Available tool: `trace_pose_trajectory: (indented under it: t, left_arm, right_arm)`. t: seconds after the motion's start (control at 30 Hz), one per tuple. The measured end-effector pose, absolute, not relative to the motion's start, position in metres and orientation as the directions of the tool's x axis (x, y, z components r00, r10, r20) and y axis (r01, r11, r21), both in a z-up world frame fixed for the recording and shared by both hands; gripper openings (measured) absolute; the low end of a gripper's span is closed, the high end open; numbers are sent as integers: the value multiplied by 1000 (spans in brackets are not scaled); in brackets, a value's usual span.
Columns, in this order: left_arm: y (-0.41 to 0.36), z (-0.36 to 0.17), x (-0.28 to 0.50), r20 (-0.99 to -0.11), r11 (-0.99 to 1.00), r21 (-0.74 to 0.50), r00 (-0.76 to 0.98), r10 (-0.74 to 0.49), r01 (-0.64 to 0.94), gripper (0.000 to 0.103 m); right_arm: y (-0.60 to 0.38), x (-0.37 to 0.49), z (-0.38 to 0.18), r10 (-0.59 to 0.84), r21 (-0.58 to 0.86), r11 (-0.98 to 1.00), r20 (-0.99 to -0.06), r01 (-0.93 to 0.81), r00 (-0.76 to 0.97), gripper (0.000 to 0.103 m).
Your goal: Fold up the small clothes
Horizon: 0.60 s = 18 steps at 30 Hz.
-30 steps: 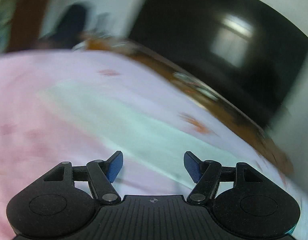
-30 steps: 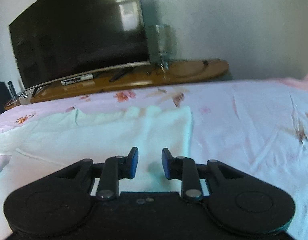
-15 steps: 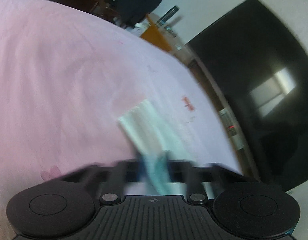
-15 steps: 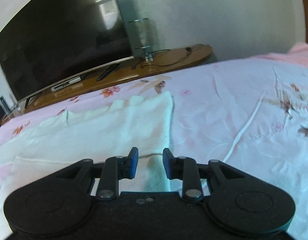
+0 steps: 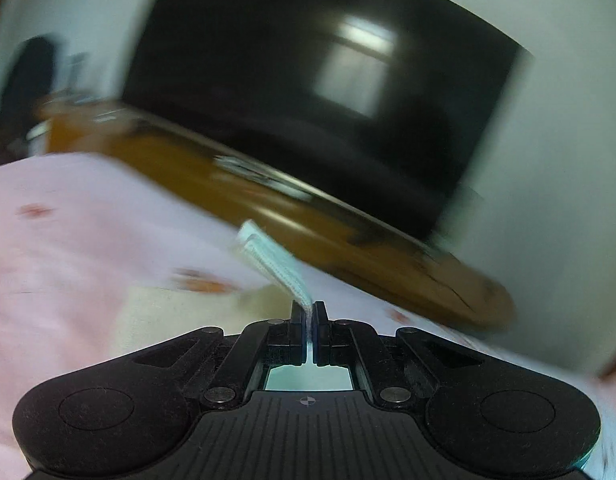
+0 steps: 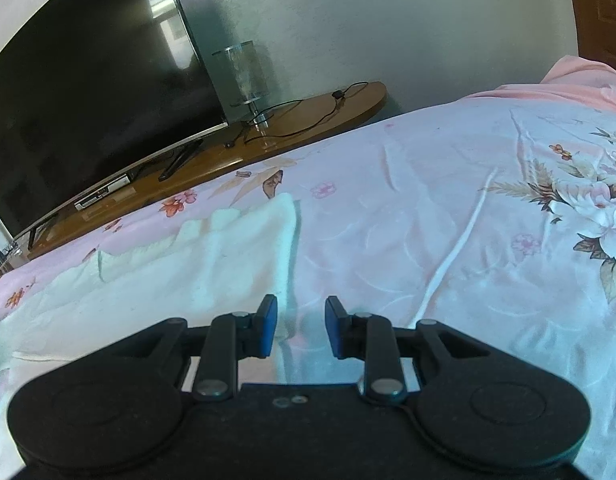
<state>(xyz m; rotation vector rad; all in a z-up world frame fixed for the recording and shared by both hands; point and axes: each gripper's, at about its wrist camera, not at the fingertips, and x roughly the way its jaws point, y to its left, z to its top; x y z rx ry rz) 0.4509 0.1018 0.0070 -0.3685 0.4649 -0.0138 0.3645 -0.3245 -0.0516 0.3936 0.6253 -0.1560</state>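
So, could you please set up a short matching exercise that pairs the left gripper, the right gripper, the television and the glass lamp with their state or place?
Things:
1. left gripper
2. right gripper
3. television
4. glass lamp

States or places:
A. stands on the wooden shelf, right of the screen
B. shut on a strip of pale green garment
C. dark, switched off
D. open, nothing between its pads

Pairs: 1-B, 2-D, 3-C, 4-A
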Motion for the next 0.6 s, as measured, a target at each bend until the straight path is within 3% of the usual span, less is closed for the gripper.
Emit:
trace_pose_trajectory:
  t: [0.2,0.3,0.37,0.43,0.5,0.6]
  left_arm:
    - [-45,-20,475,-532,951,-250,795,-291,181,2]
    - [-95,-47,481,-628,952,-181,716,-306,248,3]
    - [-103,-49,470,-641,960,-144,717,-274,239,3]
    - [-101,-46,450,-621,961,-133,736,-270,241,12]
    - [-89,-41,423,-583,968,-151,772,-252,202,47]
    - [-44,-35,408,-553,984,-155,817,-164,93,49]
  right_arm:
    - [-326,355,-45,-30,306,918,-582,253,812,28]
    - [-333,347,-44,-37,330,901,-588,281,808,29]
    - [-336,345,-45,-25,345,896,-592,281,806,30]
    - [-334,346,-44,-2,356,898,-588,260,809,34]
    - [-328,349,-42,29,371,901,-572,227,820,36]
    - [-311,363,-41,114,423,892,-552,160,826,37]
